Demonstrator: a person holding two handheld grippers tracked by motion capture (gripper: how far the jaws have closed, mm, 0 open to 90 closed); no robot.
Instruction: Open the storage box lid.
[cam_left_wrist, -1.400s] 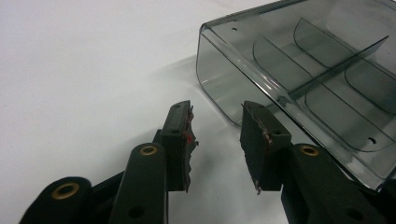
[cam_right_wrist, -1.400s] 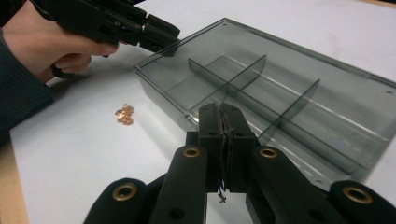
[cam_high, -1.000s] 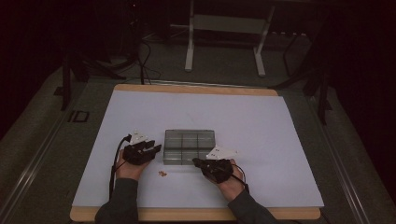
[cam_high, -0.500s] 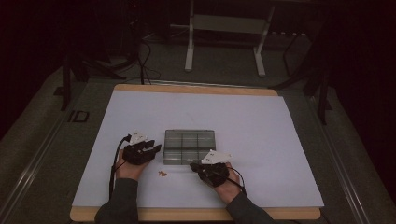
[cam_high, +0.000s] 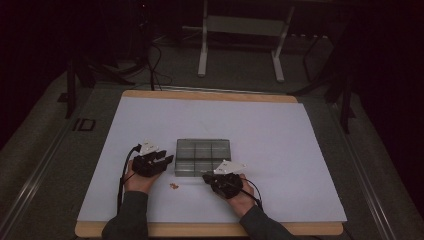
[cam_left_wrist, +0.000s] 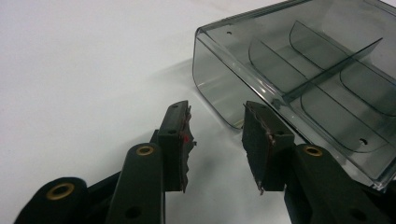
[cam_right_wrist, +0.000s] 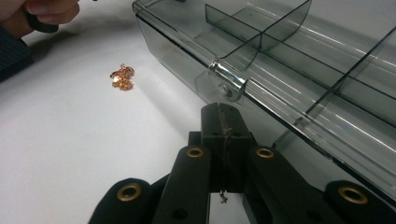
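A smoky clear box (cam_high: 202, 157), split into compartments by dividers, sits on the white sheet (cam_high: 280, 135) that covers the tabletop, toward the near edge and about midway between the left and right edges. The left gripper (cam_high: 162, 161) lies at the box's left end; in the left gripper view its jaws stand apart with nothing between them, and the left gripper (cam_left_wrist: 219, 140) points at the near-left corner of the box (cam_left_wrist: 299, 79), the right-hand jaw close beside that corner, though contact cannot be told. The right gripper (cam_high: 206, 176) is at the box's near side, toward its right end. In the right gripper view its jaws are pressed together with nothing between them, and the right gripper (cam_right_wrist: 223, 109) sits just below the small clear latch (cam_right_wrist: 227, 81) on the front wall of the box (cam_right_wrist: 299, 70); whether the tips touch the wall cannot be told. A small tangle of copper-coloured chain (cam_high: 174, 186) lies on the sheet just in front of the box, between the two hands and apart from both; the right gripper view shows the chain (cam_right_wrist: 122, 77) well to the left of the jaws, with the fingers of the left hand (cam_right_wrist: 42, 11) at the top-left corner.
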